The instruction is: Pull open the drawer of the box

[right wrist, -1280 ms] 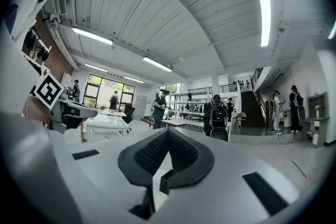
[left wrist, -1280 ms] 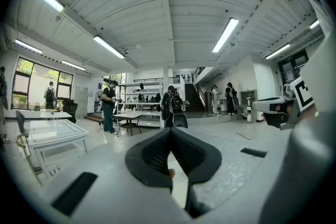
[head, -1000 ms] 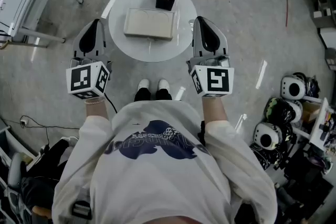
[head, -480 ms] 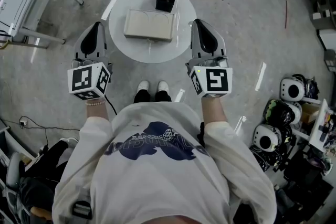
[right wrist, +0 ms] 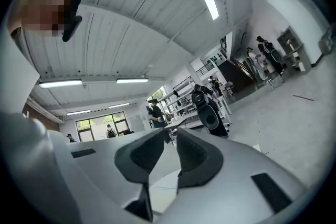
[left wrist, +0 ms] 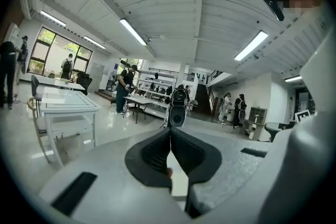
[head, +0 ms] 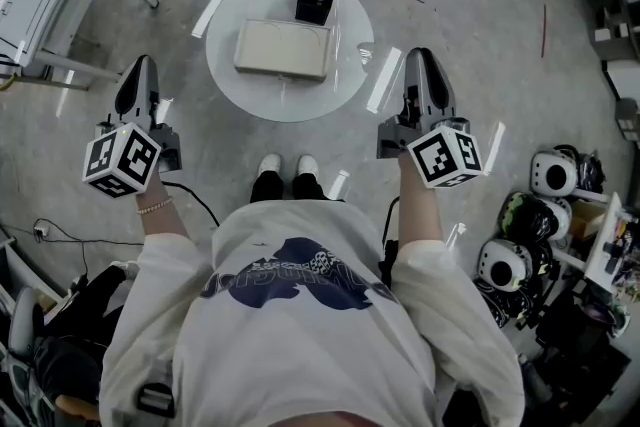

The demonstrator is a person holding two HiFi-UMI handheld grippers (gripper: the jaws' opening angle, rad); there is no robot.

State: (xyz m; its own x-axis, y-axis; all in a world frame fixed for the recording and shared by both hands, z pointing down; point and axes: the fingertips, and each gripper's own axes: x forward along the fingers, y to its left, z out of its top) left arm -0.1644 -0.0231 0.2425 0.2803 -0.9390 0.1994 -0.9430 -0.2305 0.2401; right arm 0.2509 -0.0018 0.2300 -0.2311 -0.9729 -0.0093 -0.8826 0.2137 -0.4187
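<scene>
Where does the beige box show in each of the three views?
Head view: beige box on the round white table, upper centre.
Left gripper view: not in it.
Right gripper view: not in it.
Shared landmark: black round-fronted device, near the centre of both gripper views; head view lacks it.

dressed in a loose white long-sleeved sweatshirt [head: 300, 355], creased at the shoulders and full in the sleeves. across the chest, a dark blue graphic print [head: 290, 277] with pale lettering too small to read and a small white dotted patch. below, black trousers [head: 285, 181] and white shoes [head: 272, 162]. round the left wrist, a pale bead bracelet [head: 152, 207]. sleeves ending short of both wrists.
</scene>
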